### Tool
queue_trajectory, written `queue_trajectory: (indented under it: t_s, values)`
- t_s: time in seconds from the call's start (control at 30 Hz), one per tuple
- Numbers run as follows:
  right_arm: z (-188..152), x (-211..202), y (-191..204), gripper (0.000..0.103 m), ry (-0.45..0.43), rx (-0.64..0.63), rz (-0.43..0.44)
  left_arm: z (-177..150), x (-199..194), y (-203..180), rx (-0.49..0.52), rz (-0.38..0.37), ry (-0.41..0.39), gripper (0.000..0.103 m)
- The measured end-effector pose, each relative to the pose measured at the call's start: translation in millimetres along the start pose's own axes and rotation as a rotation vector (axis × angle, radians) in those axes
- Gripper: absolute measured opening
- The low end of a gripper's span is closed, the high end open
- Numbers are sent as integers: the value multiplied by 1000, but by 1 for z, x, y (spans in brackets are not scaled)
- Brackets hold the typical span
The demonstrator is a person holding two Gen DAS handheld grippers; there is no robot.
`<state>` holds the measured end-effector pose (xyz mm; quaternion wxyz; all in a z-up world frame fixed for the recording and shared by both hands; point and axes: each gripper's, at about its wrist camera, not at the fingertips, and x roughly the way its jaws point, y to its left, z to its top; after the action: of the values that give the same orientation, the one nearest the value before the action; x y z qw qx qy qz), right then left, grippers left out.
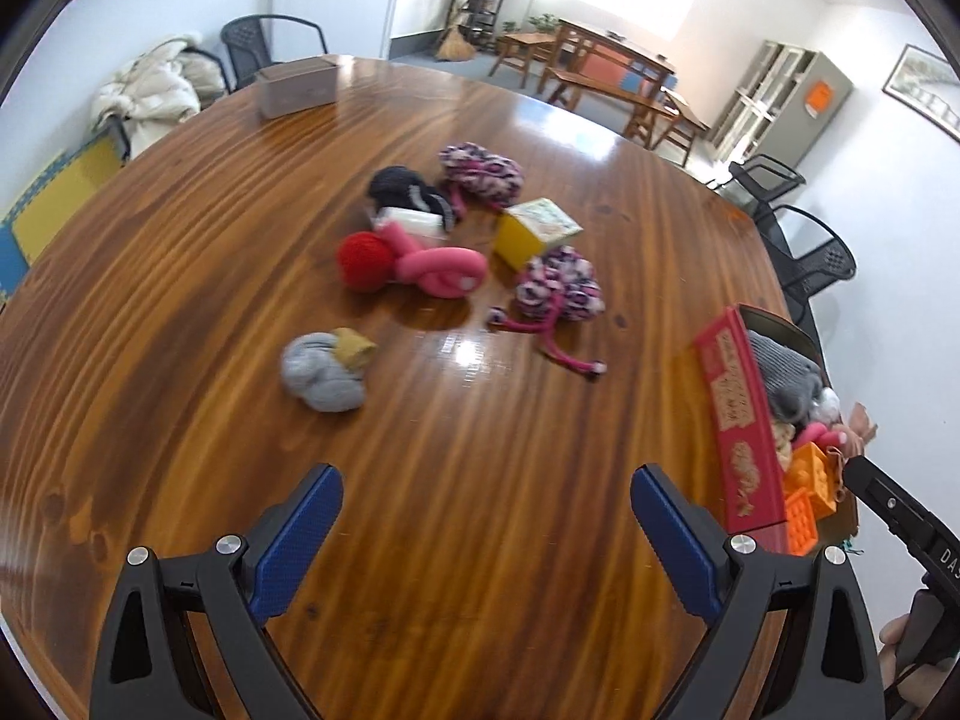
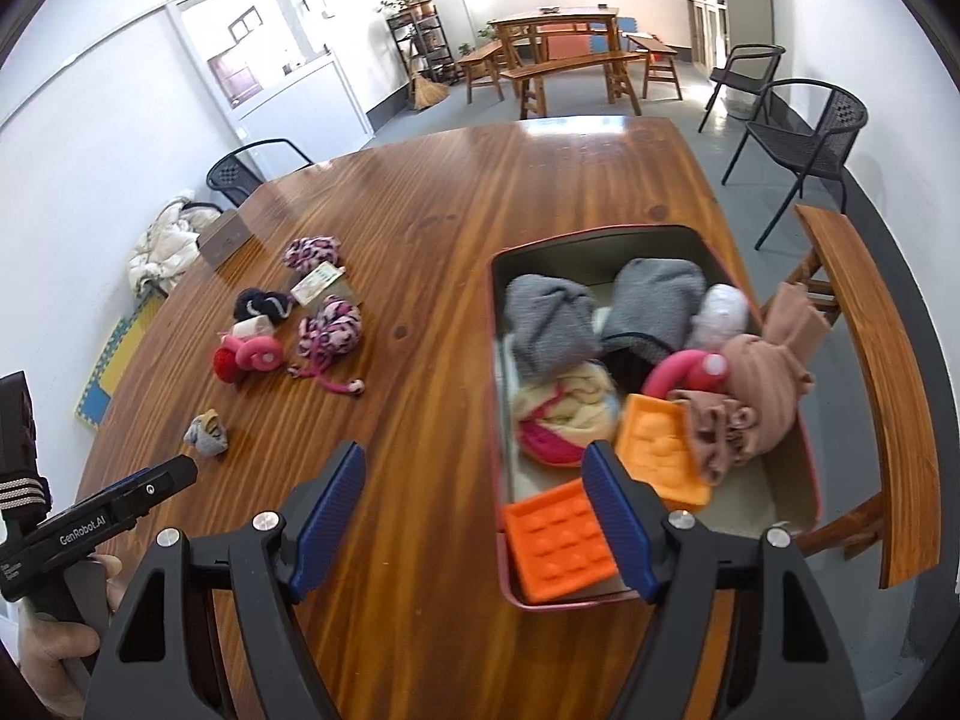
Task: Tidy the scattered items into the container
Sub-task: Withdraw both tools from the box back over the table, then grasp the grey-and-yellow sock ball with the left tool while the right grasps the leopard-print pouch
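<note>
Orange trays (image 2: 561, 540), right view only

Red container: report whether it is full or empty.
Partly full. The red container holds grey knits, orange trays and a pink cloth; some floor shows.

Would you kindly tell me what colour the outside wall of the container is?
Red with gold patterning on the container, shown best in the left wrist view.
</note>
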<state>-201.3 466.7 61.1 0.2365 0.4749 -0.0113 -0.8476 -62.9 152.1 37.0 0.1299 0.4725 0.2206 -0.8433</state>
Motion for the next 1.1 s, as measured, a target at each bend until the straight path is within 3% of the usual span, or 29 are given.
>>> queue_trajectory:
  t_s: [0.53,1.1]
  values:
    - [-7,44,72,78,80,-47,30,14,18,77,-55,41,63,102]
    - [-2,77,103,78,119,-44,-5,37,57,84,38,43,91,102]
